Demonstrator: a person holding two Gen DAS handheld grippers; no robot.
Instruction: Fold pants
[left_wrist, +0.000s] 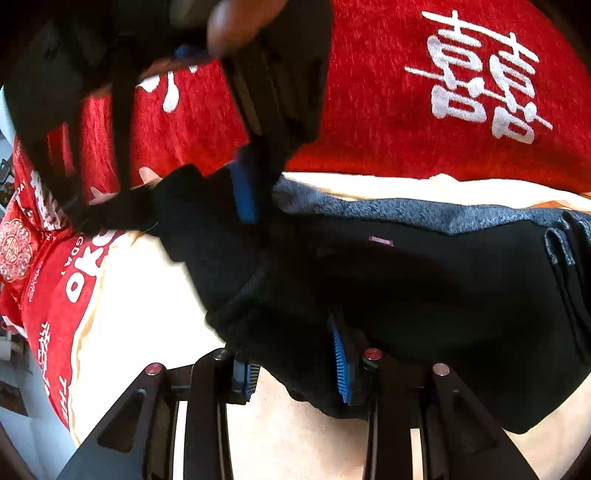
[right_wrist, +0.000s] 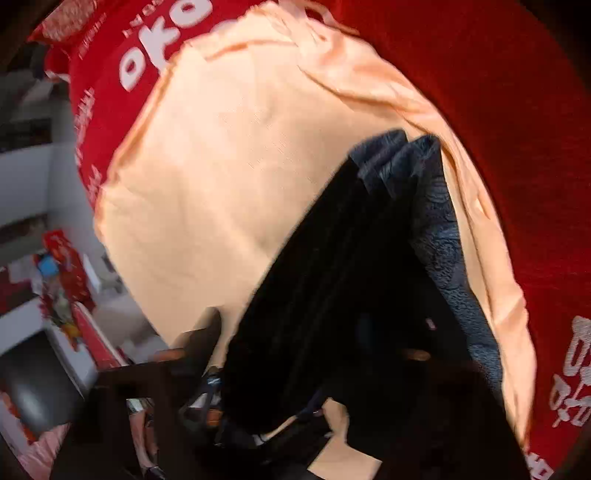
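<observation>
Black pants (left_wrist: 424, 295) with a grey fleece lining lie on a cream cloth (left_wrist: 147, 302). My left gripper (left_wrist: 295, 373) has its blue pads on either side of the pants' near edge, with fabric between the fingers. My right gripper (left_wrist: 247, 184) shows in the left wrist view, tilted down from the upper left, its blue pad pressed on a raised corner of the pants. In the blurred right wrist view the pants (right_wrist: 332, 295) run away from the right gripper (right_wrist: 266, 417), with black fabric bunched between its dark fingers.
The cream cloth (right_wrist: 240, 166) lies on a red blanket (left_wrist: 443, 92) with white characters. The blanket's edge drops off at the left, where shelves and clutter (right_wrist: 55, 277) stand.
</observation>
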